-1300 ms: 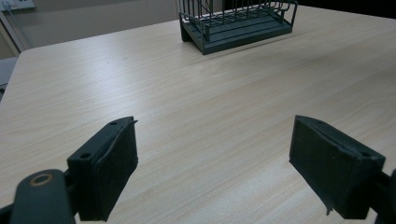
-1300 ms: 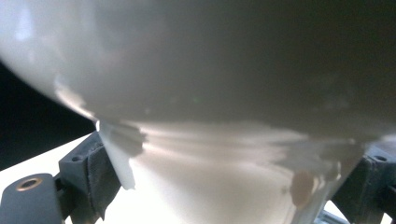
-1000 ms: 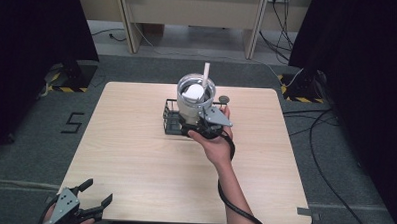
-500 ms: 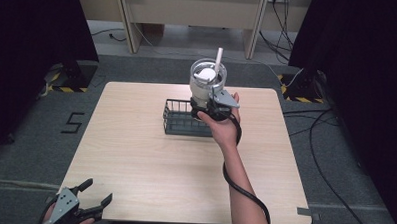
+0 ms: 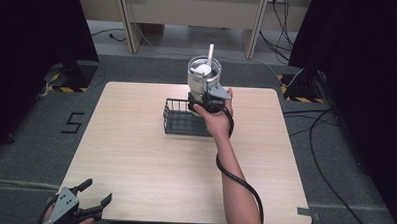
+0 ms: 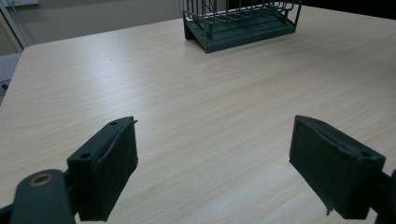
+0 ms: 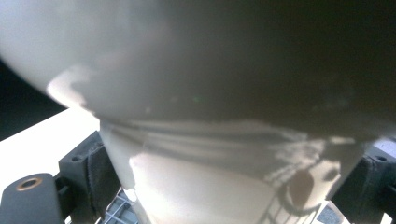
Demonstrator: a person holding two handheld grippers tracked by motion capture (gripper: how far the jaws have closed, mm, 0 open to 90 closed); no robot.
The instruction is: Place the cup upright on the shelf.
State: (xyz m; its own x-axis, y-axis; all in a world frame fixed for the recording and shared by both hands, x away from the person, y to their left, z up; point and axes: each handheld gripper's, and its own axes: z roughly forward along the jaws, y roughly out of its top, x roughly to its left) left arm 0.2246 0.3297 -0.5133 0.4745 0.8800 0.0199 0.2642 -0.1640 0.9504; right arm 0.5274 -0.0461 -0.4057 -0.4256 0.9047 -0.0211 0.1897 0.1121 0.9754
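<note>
A white cup-shaped container (image 5: 203, 77) with a clear rim and a white stick standing in it is being held by the right claw (image 5: 207, 100), above the far side of the dark wire basket (image 5: 181, 122). The container is being kept upright, clear of the surface (image 5: 135, 155), over the middle of the surface's far edge. In the right gripper view, the container's pale lower body (image 7: 219, 182) is being clasped from both sides, the black pads (image 7: 100, 179) being pressed against its wall; a corner of the basket's grid is being shown just beneath it.

The basket is being left standing on the surface, near the far edge and about midway between the left and right edges. Whether anything is lying inside it cannot be told.

The left claw (image 5: 85, 203) is being held at the near left corner of the surface, well apart from the basket and the container. Its jaws are being kept wide apart, with nothing between them. In the left gripper view, bare wood is being seen between the two black pads (image 6: 109, 172), and the basket (image 6: 243, 23) is being shown farther off, towards the far edge.
</note>
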